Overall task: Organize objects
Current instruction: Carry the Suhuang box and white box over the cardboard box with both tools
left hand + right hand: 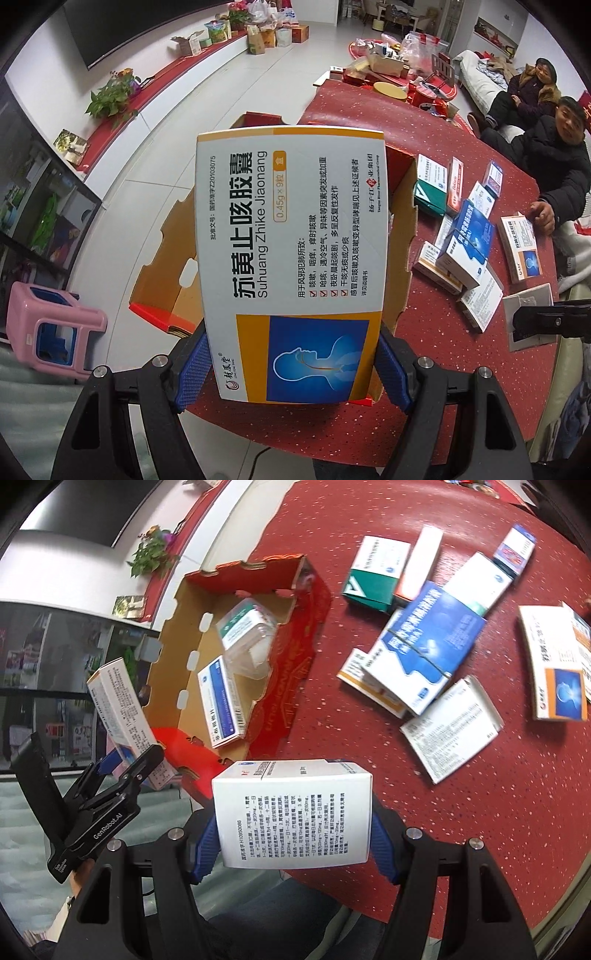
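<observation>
My left gripper [293,369] is shut on a white and orange medicine box [291,236] and holds it above the open red cardboard box [402,229]. In the right wrist view the left gripper [125,760] holds that medicine box [118,705] left of the cardboard box [288,672], which holds a blue-striped box [221,701] and a clear plastic case [247,635]. My right gripper [293,834] is shut on a white medicine box [291,812] with black print, above the red table's near edge.
Several medicine boxes [432,646] lie scattered on the red table [480,794], right of the cardboard box. Two people [554,155] sit at the far right. A pink stool [48,328] stands on the floor at left. More clutter [399,62] sits at the table's far end.
</observation>
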Tool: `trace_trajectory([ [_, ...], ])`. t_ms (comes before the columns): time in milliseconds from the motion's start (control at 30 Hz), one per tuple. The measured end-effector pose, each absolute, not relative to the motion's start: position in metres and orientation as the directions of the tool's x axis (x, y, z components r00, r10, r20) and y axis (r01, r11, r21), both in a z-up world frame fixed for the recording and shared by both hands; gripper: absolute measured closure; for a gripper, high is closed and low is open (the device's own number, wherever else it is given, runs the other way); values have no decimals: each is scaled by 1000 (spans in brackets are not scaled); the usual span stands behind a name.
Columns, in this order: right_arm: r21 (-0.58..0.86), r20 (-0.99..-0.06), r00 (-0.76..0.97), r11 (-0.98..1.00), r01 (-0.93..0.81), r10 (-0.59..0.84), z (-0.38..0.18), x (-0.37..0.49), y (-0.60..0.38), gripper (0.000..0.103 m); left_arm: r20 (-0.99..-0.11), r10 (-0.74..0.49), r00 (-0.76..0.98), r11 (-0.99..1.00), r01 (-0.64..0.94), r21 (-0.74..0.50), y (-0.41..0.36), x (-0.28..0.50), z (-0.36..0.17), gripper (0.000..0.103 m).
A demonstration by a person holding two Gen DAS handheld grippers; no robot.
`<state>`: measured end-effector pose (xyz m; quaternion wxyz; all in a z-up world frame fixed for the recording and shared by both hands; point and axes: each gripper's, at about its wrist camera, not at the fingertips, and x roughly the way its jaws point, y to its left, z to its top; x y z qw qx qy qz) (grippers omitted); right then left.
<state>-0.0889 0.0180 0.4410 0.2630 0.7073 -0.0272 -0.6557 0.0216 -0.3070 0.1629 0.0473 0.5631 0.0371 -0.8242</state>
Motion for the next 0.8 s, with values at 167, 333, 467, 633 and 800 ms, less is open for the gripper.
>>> trace_trajectory([
  [167,421,-907,154,-847,324,-392,441,-95,-1,35,-937,-36,-348,-990,138,-13,-315,19,157,21],
  [333,434,-901,170,-828,355,-399,442,-100,-28,35,-942,-45,-333,-988,152,-7,-324,14,149,21],
  [467,438,-899,188,-807,396,-395,442,-101,-53,35,-946,-44,-323,-984,179,-15,-333,11,146,21],
  [633,437,-899,209,-788,434,-384,438,-100,-77,35,-947,-51,-316,-978,206,-16,-341,7,143,21],
  [800,436,-900,222,-773,460,-376,436,-101,-94,35,-950,-56,-307,-977,214,-12,-346,4,139,21],
])
